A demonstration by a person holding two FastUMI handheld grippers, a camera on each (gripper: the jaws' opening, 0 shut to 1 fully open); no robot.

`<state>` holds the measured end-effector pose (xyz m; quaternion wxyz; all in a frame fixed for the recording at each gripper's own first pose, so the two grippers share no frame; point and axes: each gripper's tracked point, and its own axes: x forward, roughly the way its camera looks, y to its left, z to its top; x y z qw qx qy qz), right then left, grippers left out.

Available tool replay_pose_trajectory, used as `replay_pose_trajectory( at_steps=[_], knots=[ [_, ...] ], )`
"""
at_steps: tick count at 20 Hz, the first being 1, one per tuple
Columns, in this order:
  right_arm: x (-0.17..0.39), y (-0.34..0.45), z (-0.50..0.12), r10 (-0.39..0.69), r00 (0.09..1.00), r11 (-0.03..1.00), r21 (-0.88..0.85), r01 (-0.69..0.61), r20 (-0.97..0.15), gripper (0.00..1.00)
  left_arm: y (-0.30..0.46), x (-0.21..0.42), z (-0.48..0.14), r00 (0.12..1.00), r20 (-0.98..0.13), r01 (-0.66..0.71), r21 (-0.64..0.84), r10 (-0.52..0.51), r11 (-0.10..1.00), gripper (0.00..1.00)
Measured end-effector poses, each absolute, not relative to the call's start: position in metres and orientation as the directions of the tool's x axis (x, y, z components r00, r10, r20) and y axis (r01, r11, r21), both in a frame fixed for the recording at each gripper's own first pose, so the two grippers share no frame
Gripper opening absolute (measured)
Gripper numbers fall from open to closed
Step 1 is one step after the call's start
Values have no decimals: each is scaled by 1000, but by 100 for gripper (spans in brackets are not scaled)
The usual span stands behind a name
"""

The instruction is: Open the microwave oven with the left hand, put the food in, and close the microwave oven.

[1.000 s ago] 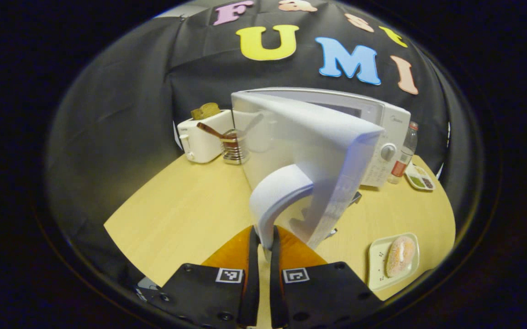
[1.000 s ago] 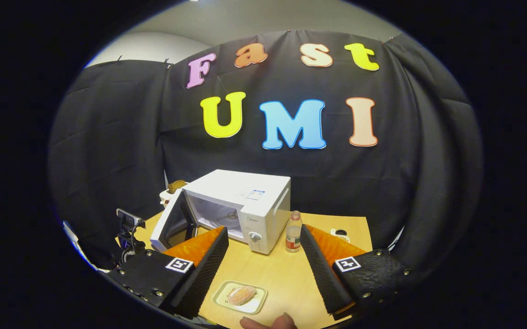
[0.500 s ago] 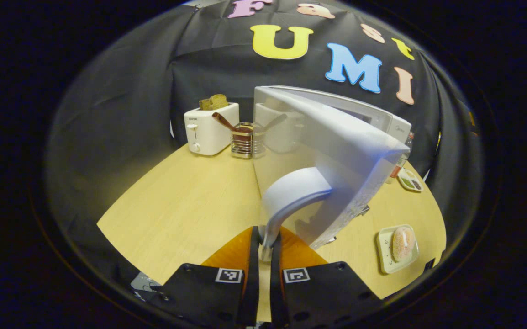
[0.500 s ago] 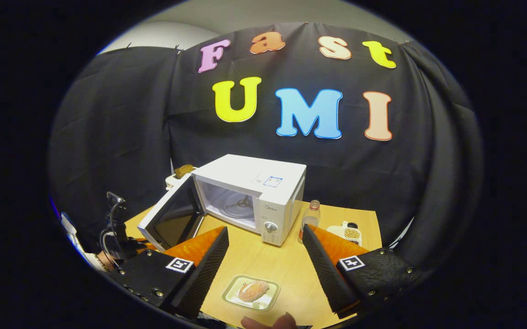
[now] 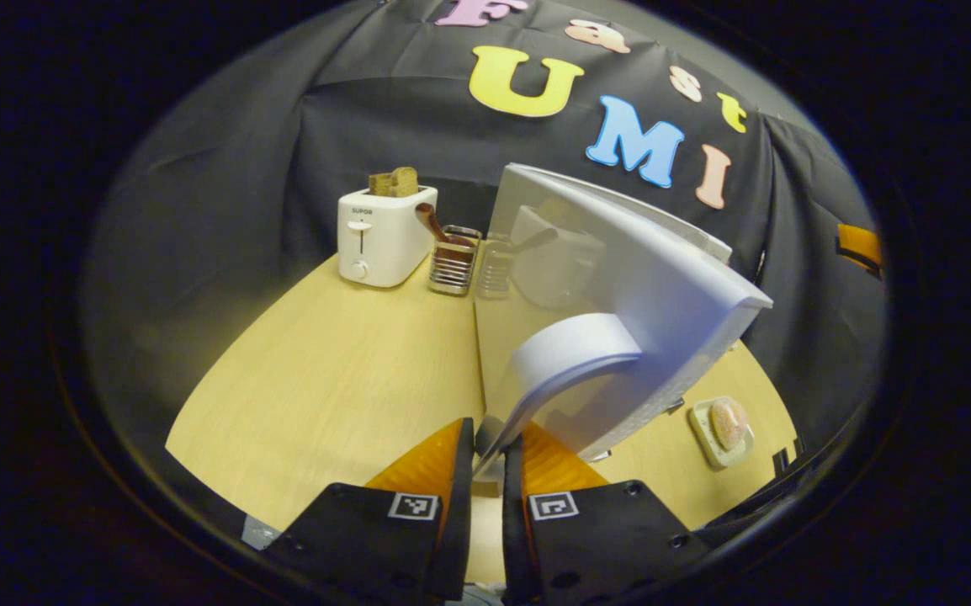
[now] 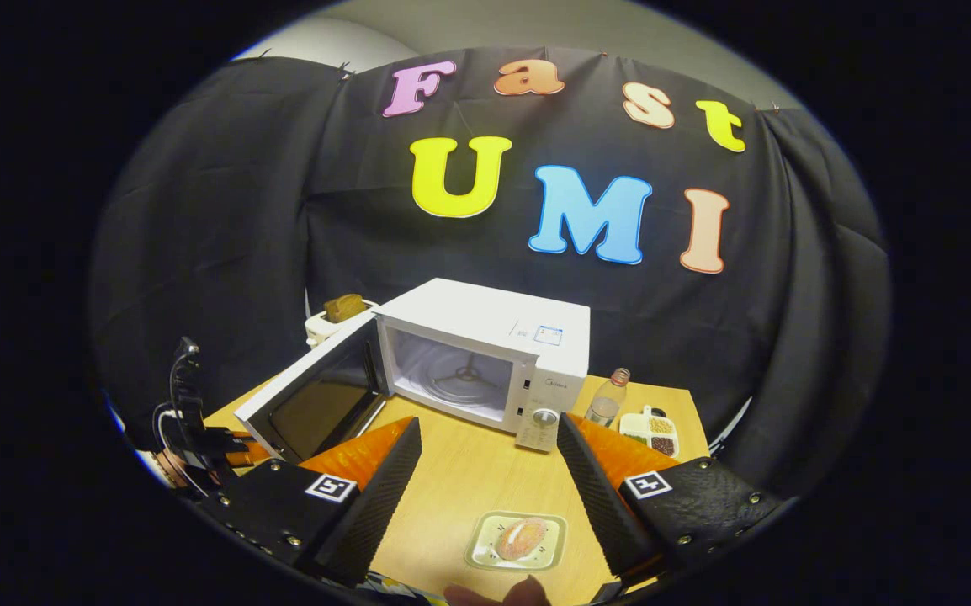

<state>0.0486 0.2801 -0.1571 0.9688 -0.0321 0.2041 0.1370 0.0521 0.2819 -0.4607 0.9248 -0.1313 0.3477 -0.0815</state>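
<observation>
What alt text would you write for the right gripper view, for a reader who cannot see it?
A white microwave stands on a wooden table with its door swung wide open, showing a bare turntable inside. The open right tongs hover above a small tray holding a bread roll. A bottle stands right of the microwave.

A light wooden table [image 6: 452,480] carries everything. On it stands a white microwave oven [image 6: 494,337] with its door swung open, and behind that a white toaster [image 5: 383,236] holding bread, with a wire utensil holder [image 5: 452,261] just beside it. Right of the microwave stand a clear bottle [image 6: 606,404] and a divided snack tray [image 6: 652,427]. Near the front edge lies a small plate [image 6: 517,543] bearing a pastry [image 6: 520,537].
</observation>
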Motion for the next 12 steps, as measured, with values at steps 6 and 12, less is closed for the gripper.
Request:
replay_pose_trajectory(
  at_steps=[6,12],
  knots=[
    [44,277,-180,183,865,977,-10,-212,-468,100,295,35,-464,726,-626,35,-379,-284,925,60],
    [46,259,-237,155,812,981,-10,-193,-563,100,303,-34,-444,751,-627,-83,-402,-209,912,55]
  ],
)
